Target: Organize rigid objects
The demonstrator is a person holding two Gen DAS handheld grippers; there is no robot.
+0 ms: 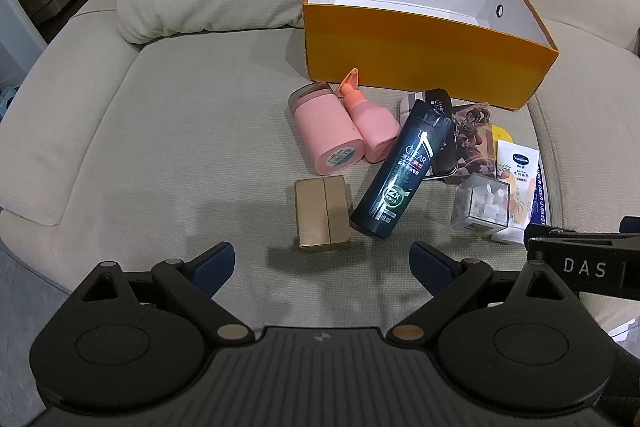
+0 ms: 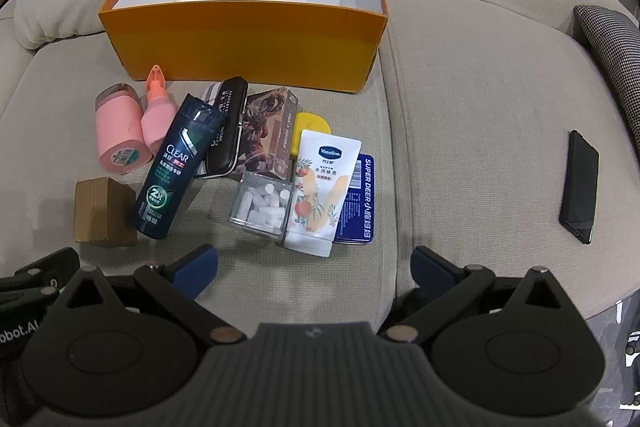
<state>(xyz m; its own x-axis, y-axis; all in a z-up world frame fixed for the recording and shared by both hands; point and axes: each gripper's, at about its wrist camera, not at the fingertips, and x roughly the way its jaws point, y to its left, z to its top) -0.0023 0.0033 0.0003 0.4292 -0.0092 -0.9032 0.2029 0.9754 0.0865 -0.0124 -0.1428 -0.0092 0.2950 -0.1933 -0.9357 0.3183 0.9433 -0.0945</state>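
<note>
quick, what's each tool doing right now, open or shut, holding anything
Left tool: open, holding nothing, above the sofa seat near the brown box.
Right tool: open, holding nothing, in front of the Vaseline tube.

One open orange cardboard box (image 2: 248, 47). Two pink containers: one cylindrical tumbler (image 2: 120, 137), one pump bottle (image 2: 157, 123). One dark shampoo bottle (image 2: 172, 167). One brown carton (image 2: 102, 213). One clear plastic cube (image 2: 262, 207). One white lotion tube (image 2: 320, 187). One blue tin (image 2: 360, 199). One black phone (image 2: 580, 185).
</note>
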